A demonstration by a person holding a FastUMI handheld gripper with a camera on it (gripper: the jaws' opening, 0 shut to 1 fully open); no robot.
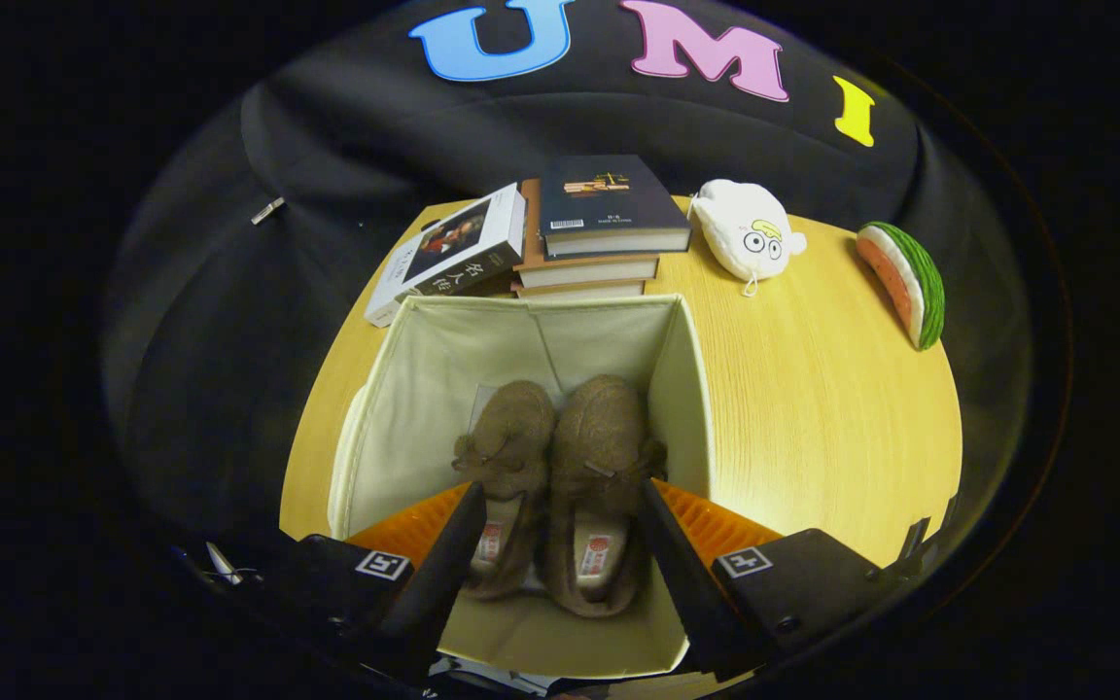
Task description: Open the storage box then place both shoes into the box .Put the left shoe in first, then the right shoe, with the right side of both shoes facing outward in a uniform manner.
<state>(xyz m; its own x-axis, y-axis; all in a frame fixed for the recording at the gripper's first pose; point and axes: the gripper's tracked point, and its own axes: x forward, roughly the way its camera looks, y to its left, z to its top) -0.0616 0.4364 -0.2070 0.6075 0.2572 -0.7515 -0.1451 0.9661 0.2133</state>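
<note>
Looking down into the open storage box (424, 389), cream fabric walls all round, and both shoes (550, 476) are lying on its floor, side by side and touching along their inner edges. They are brown fuzzy slippers, toes pointing to the box's far wall, heels and open collars nearest the camera. The left-hand slipper (507, 467) sits a touch further from the right wall; the right-hand slipper (604, 467) lies just beside that wall. A small label shows inside each collar, too small to read.

The hand-held gripper (560, 544) hangs above the box's near edge with its two dark fingers (448, 564) spread well apart, one on either side of the pair's heels. Whether a finger brushes the shoes, I cannot tell; nothing is clamped between them.

Beyond the box, at the counter's (813, 408) far edge, a stack of books (599, 233) stands right behind the box's far wall, with another book (453, 253) leaning beside it. A white plush toy (745, 238) sits near the stack, and a watermelon-slice toy (905, 282) rests by the far right edge.
</note>
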